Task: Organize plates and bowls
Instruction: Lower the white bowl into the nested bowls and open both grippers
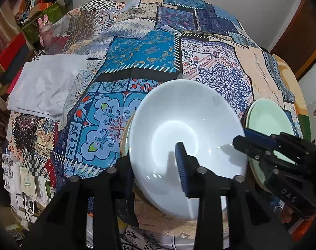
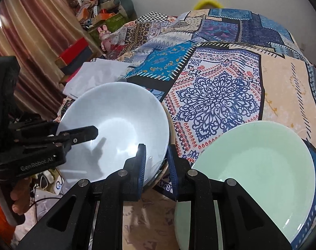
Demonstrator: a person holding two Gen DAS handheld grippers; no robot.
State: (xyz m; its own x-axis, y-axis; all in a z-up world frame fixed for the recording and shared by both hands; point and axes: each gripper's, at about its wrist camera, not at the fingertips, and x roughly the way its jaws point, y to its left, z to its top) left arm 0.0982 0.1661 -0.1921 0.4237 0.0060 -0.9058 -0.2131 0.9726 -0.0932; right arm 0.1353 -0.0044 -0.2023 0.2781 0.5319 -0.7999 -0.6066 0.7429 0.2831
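While both grippers clamp the rim of the pale blue bowl (image 2: 114,129), the sorting looks only partly done. Nearest in the right wrist view, the right gripper (image 2: 156,170) has its blue pads pinched on the bowl's near right edge; the left gripper (image 2: 89,134) bites the opposite rim, one finger inside. The bowl seems held just above the bed's patchwork quilt (image 2: 216,95), with a darker rim showing beneath it, perhaps another dish. Just beside it lies the green plate (image 2: 253,166), apart from any stack, so grouping is still to do. "GenRobot.AI" reads on the left gripper's body; "DAS" on the right one in the left view. Farther off lies folded white cloth (image 1: 45,87).
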